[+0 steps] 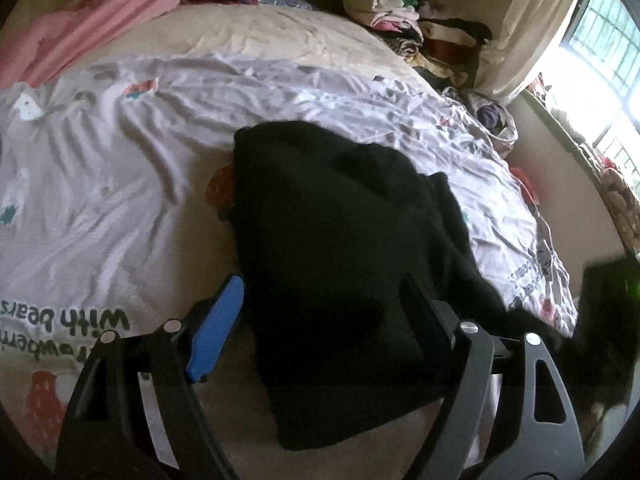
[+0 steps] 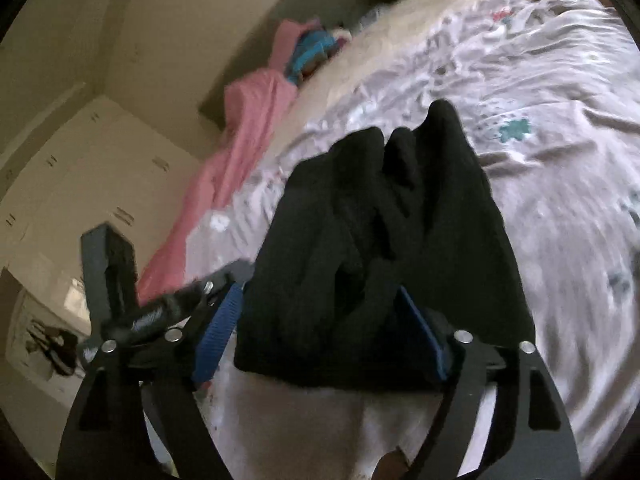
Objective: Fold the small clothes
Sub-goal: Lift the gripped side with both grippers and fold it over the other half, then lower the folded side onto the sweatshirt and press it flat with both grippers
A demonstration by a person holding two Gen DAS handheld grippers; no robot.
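- Black garment (image 1: 340, 240): matt cloth, soft and slightly fuzzy in look, no sheen; weave too dark to make out.
- Bed sheet (image 1: 120, 184): thin white printed cloth, heavily creased, faint lustre on the ridges.
- Pink fabric (image 1: 80, 28): smooth matt cloth, broad soft folds.
- Left tongs (image 1: 320, 304): black frame, matt, hard plastic in look; 1 blue pad (image 1: 218, 328) with a fine ribbed, rubbery texture; bright metal pins at the joints.
- Right tongs (image 2: 320, 320): same matt black frame, blue textured pads, shiny metal pins.
- Stacked clothes (image 1: 404, 12): assorted matt cloth.
- Wardrobe (image 2: 80, 168): smooth, pale, flat finish; material cannot be told.
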